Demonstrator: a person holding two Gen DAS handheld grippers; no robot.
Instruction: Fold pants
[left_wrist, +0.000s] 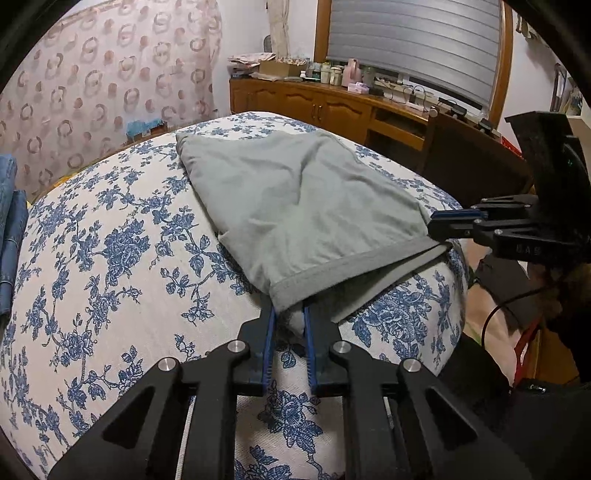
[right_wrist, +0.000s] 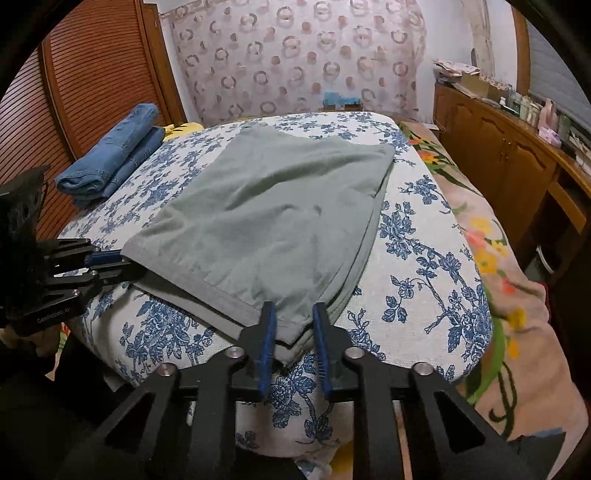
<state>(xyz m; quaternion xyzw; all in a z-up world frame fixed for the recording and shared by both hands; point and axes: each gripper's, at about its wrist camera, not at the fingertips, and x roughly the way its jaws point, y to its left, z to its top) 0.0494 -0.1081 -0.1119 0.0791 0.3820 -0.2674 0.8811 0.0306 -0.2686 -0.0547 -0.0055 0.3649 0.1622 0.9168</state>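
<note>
Grey pants (left_wrist: 295, 199) lie folded flat on a cushion with a blue flower cover (left_wrist: 110, 240). In the left wrist view my left gripper (left_wrist: 290, 314) is shut on the near hem corner, with cloth bunched between its blue pads. My right gripper (left_wrist: 434, 221) comes in from the right and pinches the other end of the same hem. In the right wrist view the pants (right_wrist: 266, 206) stretch away from me. There my right gripper (right_wrist: 293, 317) is shut on the layered near corner, and my left gripper (right_wrist: 123, 258) holds the hem's left end.
Folded blue jeans (right_wrist: 110, 162) sit on the far left of the cushion (right_wrist: 424, 229). A flowered pink blanket (right_wrist: 498, 258) lies to its right. A wooden cabinet (left_wrist: 314, 103) crowded with bottles runs along the window wall, and a dark chair back (left_wrist: 469, 158) stands close by.
</note>
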